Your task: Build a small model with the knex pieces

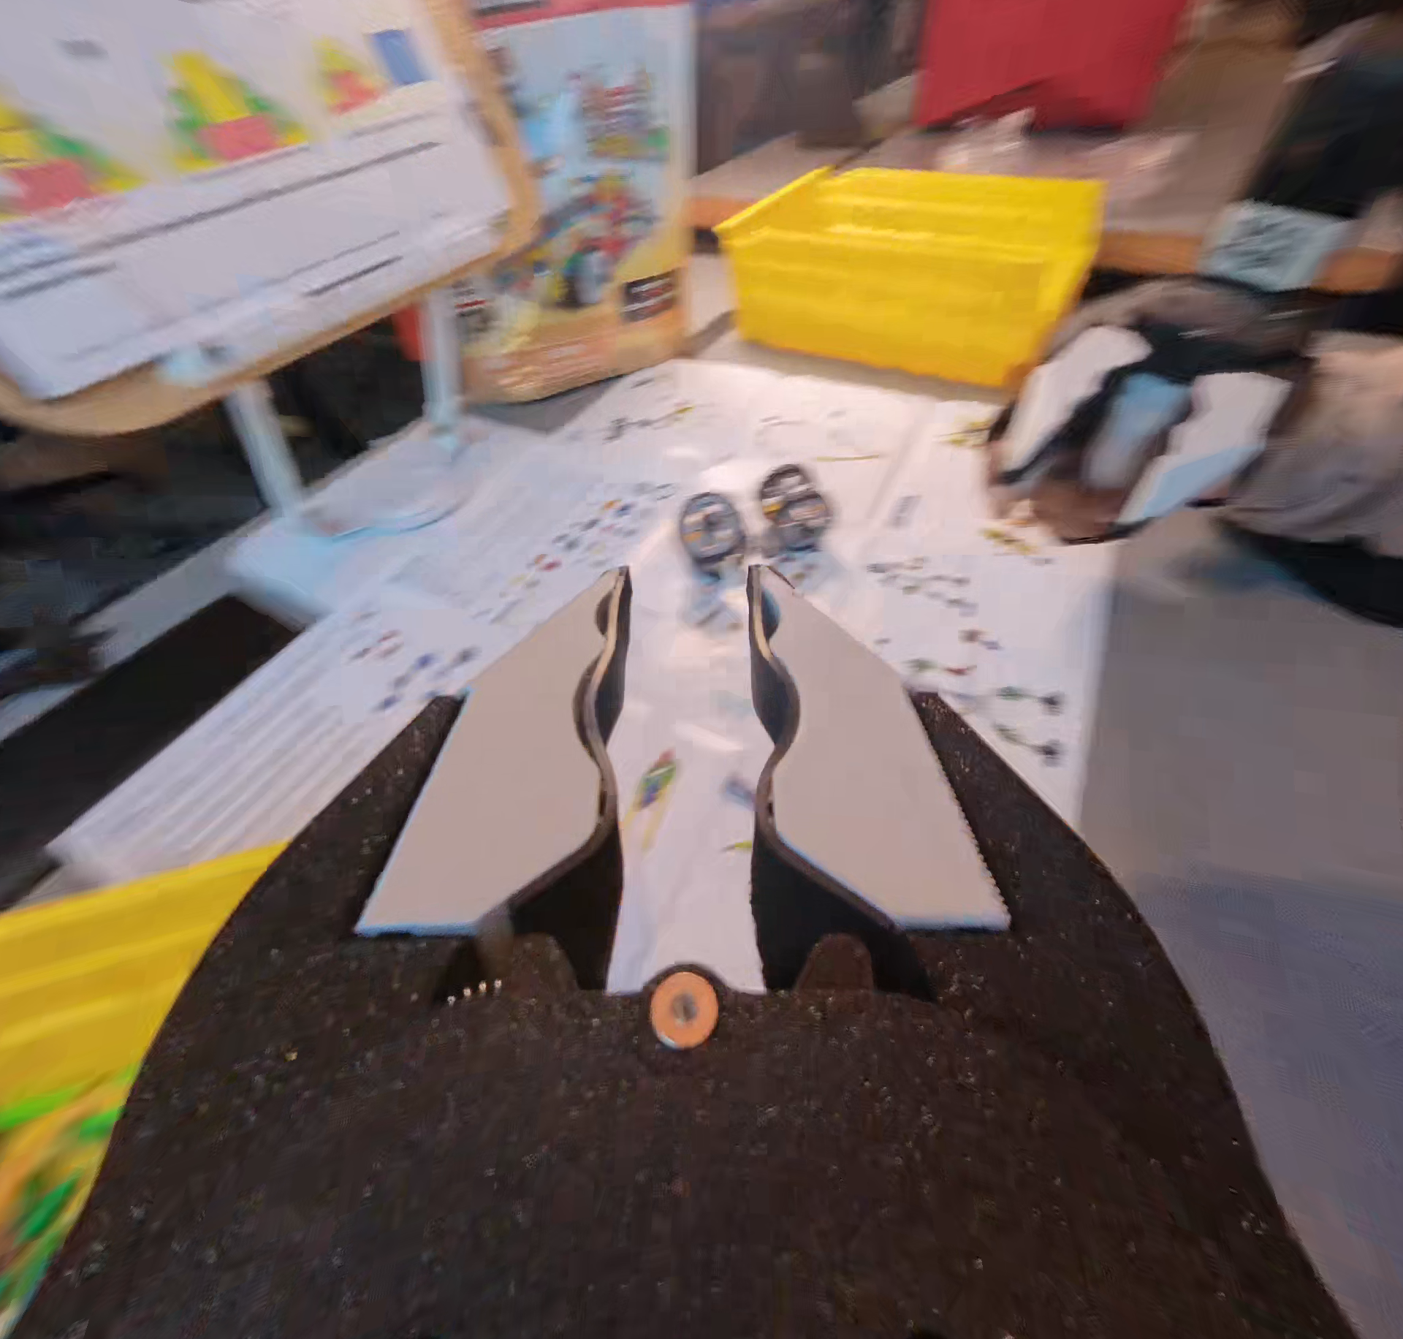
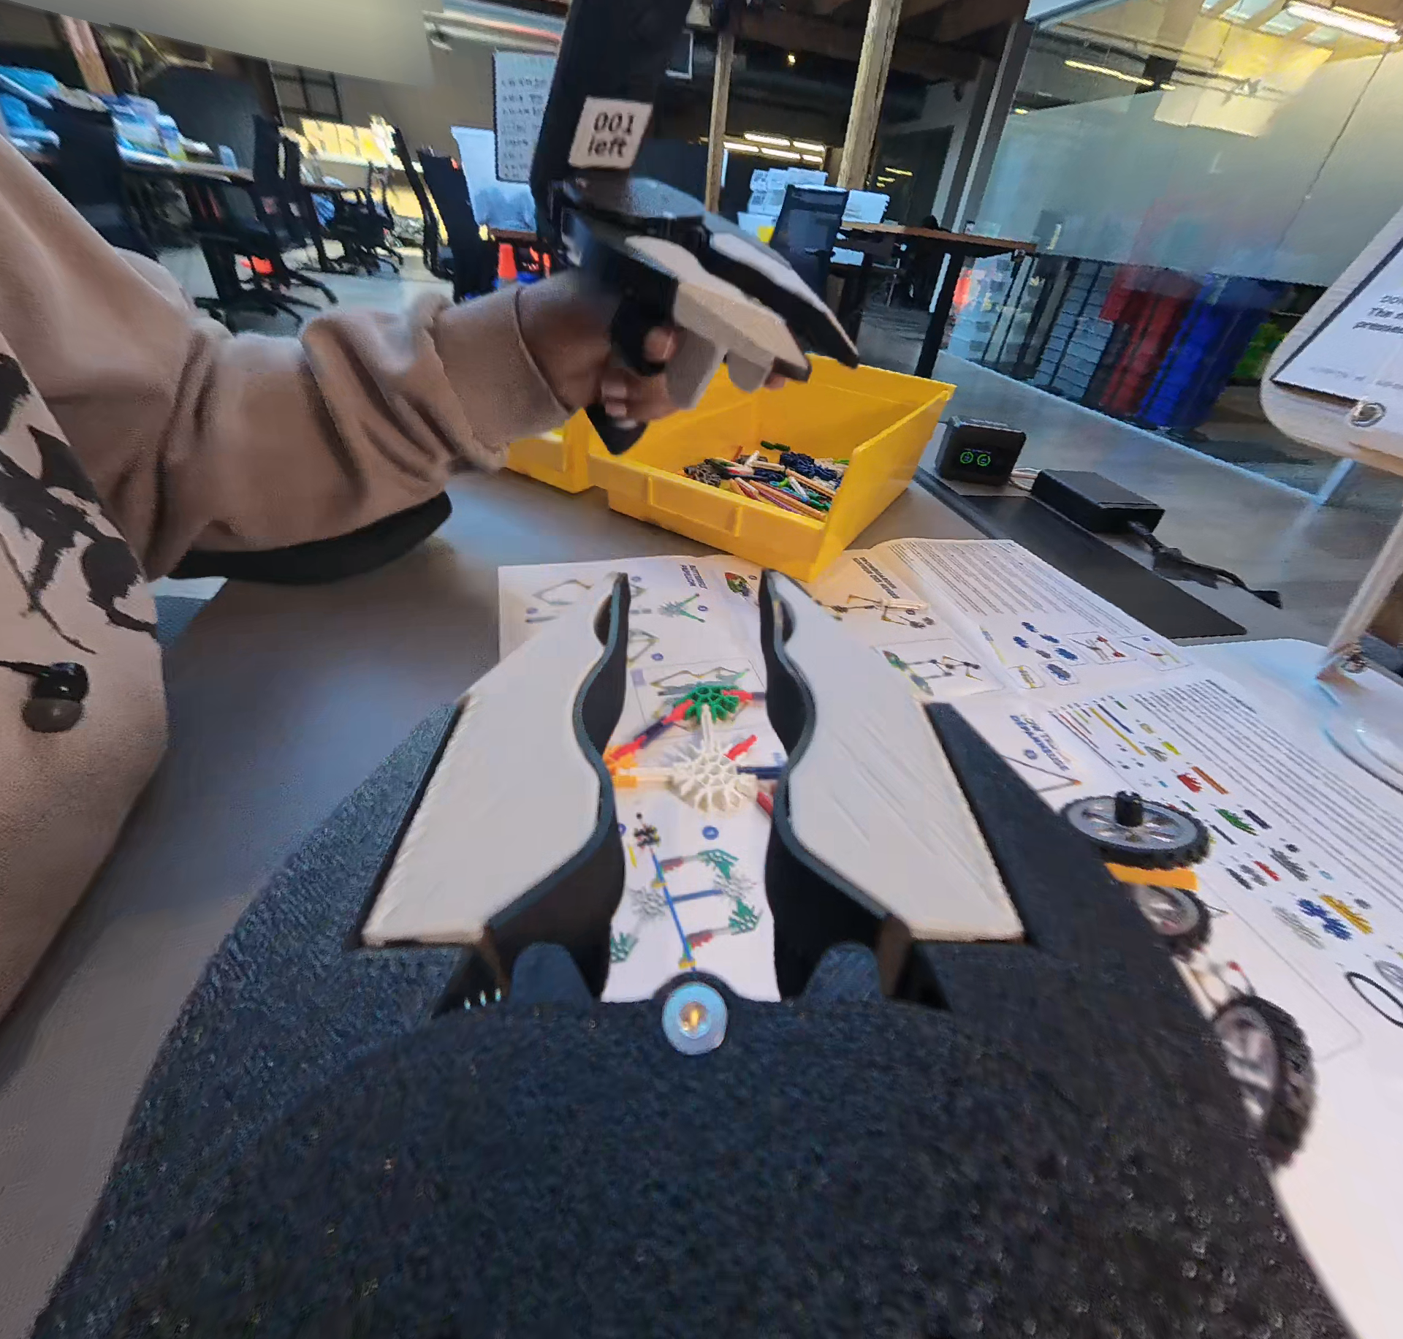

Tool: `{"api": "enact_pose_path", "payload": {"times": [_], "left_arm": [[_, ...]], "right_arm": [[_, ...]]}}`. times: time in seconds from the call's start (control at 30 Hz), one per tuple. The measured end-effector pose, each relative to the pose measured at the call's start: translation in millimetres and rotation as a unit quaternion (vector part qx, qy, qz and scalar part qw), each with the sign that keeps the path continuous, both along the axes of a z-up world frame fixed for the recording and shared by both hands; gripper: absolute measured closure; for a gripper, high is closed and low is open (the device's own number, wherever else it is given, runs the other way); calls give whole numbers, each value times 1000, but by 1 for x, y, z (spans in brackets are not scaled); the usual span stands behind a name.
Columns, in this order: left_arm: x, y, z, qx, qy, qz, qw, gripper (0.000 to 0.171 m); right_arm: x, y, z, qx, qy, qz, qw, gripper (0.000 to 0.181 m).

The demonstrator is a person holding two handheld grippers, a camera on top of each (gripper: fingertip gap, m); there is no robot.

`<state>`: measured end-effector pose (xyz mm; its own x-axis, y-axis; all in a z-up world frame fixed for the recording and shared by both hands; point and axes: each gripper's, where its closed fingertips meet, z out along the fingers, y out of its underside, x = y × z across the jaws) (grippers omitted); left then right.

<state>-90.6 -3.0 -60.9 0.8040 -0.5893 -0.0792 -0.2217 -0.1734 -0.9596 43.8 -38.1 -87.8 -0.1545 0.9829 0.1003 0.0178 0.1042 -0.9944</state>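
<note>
My right gripper (image 2: 695, 581) is open and empty. Between its fingers I see a small build of a white snowflake connector (image 2: 714, 771) and a green connector (image 2: 710, 699) with coloured rods, lying on the instruction sheets (image 2: 987, 604). A wheeled model (image 2: 1161, 885) stands just right of that gripper. My left gripper (image 1: 689, 577) is open and empty, and its view is motion-blurred. It points over the sheets (image 1: 531, 589) toward the wheeled model (image 1: 748, 520). In the right wrist view, a hand holds the left gripper (image 2: 729, 308) raised above the yellow bin (image 2: 729, 520).
The yellow bin holds several rods and connectors and also shows in the left wrist view (image 1: 911, 277). A white stand (image 1: 266, 452) with a printed board and a toy box (image 1: 584, 201) stand at the back left. A black device (image 2: 979, 460) and a black power box (image 2: 1093, 501) lie behind the sheets. Some 15 cm of space lies between my two pairs of fingers. The wheeled model (image 2: 1161, 885) is about 20 cm from my right fingertips.
</note>
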Motion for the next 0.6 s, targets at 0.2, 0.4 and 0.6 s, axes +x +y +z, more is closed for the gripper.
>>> {"api": "enact_pose_path", "payload": {"times": [0.2,0.4,0.6], "left_arm": [[132,-34,-20,18,-50,-189,981,150],[150,-37,-15,45,-67,-196,977,162],[153,-44,-18,27,-64,-205,976,165]], "right_arm": [[-6,-25,8,-37,25,45,998,145],[-3,-29,19,-54,41,59,996,145],[1,-30,19,-102,39,78,991,162]]}}
